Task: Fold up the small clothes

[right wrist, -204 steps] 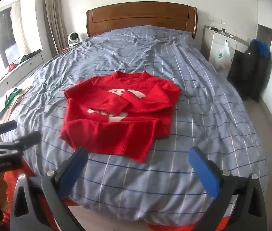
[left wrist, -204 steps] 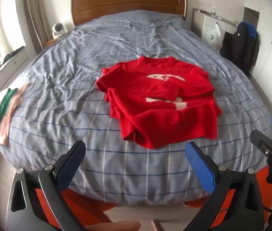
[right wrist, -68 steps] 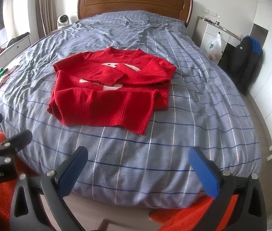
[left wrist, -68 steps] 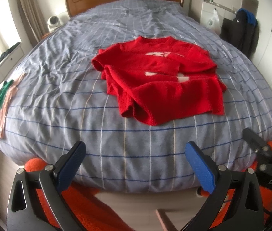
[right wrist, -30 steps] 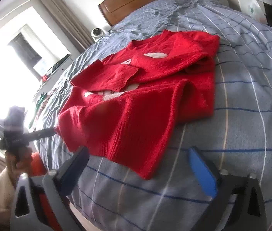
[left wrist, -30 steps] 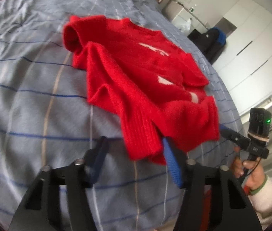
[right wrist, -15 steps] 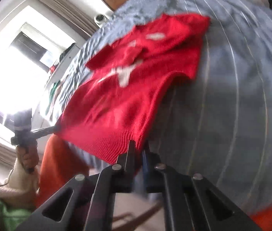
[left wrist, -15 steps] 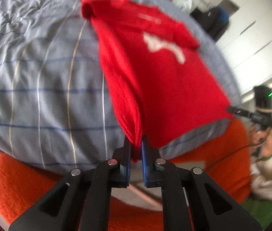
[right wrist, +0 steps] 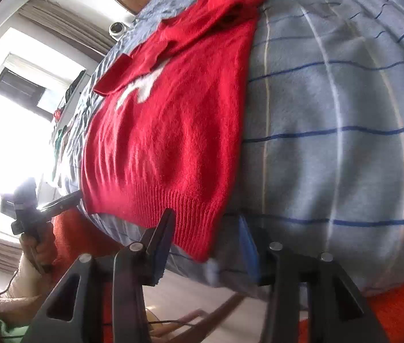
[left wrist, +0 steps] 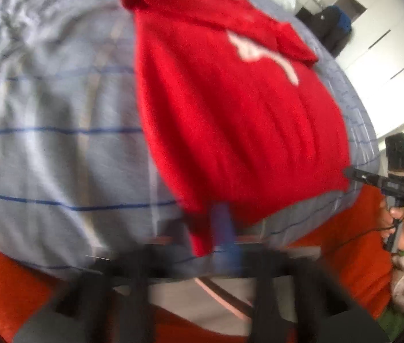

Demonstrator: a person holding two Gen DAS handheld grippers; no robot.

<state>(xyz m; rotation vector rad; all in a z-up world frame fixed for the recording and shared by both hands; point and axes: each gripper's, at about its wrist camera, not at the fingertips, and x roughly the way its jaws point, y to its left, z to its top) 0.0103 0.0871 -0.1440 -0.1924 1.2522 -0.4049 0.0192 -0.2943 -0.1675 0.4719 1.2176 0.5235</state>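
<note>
Red sweater (right wrist: 170, 120) lies flat at the bed's (right wrist: 345, 114) near edge, hem pulled straight. Left gripper (left wrist: 216, 234) pinches one hem corner; right gripper (right wrist: 205, 240), just reopening, straddles the other corner unclamped. Next: regrip, then fold the hem toward the collar.

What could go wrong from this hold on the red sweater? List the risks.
1. The right gripper has just been opening its jaws. The red sweater has its hem corner between them, unpinched, so a lift now would probably be one-sided and skew the fold.
2. The left gripper pinches only the other hem corner, and the hem overhangs the bed edge, so the sweater might slide off.
</note>
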